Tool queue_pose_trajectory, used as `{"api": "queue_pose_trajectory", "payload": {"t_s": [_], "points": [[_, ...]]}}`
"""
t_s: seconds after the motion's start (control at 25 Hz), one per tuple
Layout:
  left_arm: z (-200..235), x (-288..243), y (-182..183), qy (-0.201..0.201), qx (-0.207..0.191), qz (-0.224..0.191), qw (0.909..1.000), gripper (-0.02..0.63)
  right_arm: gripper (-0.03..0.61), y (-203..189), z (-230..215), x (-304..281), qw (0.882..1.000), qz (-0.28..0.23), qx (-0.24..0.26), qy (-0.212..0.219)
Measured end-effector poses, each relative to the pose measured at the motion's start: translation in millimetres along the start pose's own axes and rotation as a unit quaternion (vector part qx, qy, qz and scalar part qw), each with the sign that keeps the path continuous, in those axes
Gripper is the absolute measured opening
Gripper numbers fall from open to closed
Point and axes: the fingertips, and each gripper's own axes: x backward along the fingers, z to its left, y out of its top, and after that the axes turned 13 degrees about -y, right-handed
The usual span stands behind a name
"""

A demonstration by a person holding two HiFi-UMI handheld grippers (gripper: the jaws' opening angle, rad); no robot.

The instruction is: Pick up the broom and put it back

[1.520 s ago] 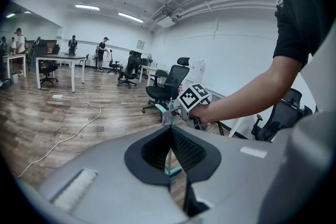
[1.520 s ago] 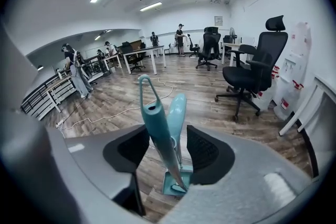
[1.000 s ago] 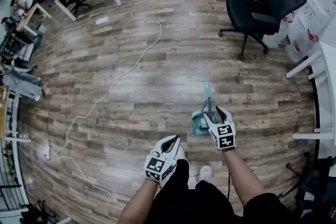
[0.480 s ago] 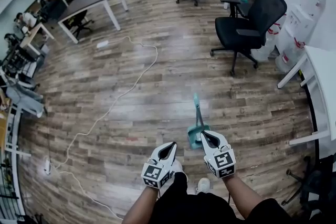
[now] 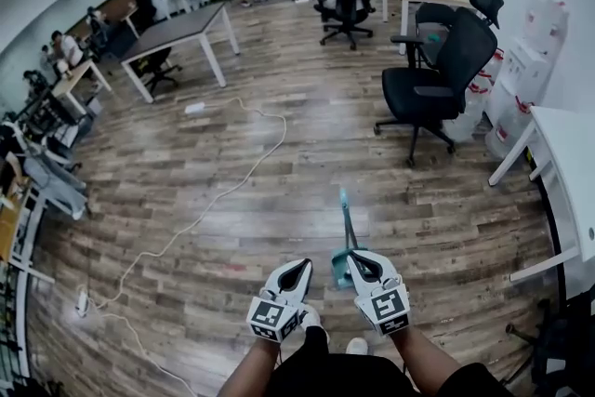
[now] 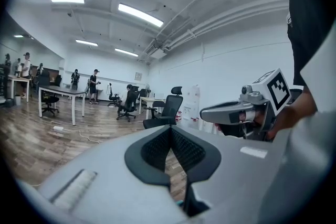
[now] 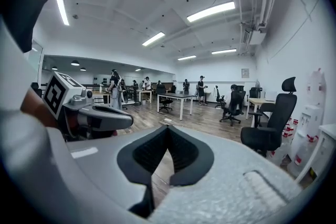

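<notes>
Both the left gripper point(image 5: 300, 264) and the right gripper point(image 5: 354, 258) had their jaws pressed together on nothing, while the teal broom point(image 5: 346, 223) stood on the wooden floor point(image 5: 279, 191) just beyond the right one, apparently untouched.

Head view steeply down on the floor point(image 5: 279, 172); both gripper views nearly level, black office chair point(image 5: 437, 74) common to all.

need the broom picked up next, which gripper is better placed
Right, probably: the right gripper is nearest the teal broom, the left gripper farther off. Both are shut, so it must open first.
</notes>
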Motion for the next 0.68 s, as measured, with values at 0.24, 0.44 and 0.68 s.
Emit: {"api": "queue_pose_trajectory", "payload": {"t_s": [0.24,0.44,0.68], "points": [[-15,6,16,0.002,-0.02,-0.016,0.9997,0.018,0.0,17,-7,16,0.999,-0.027,0.015,-0.012],[-32,10,26,0.002,-0.03,-0.029,0.9991,0.018,0.0,26,-12,33,0.999,-0.042,0.018,-0.019],[-60,10,24,-0.006,-0.036,-0.027,0.999,0.018,0.002,32,-17,55,0.998,-0.058,0.028,-0.017]]}}
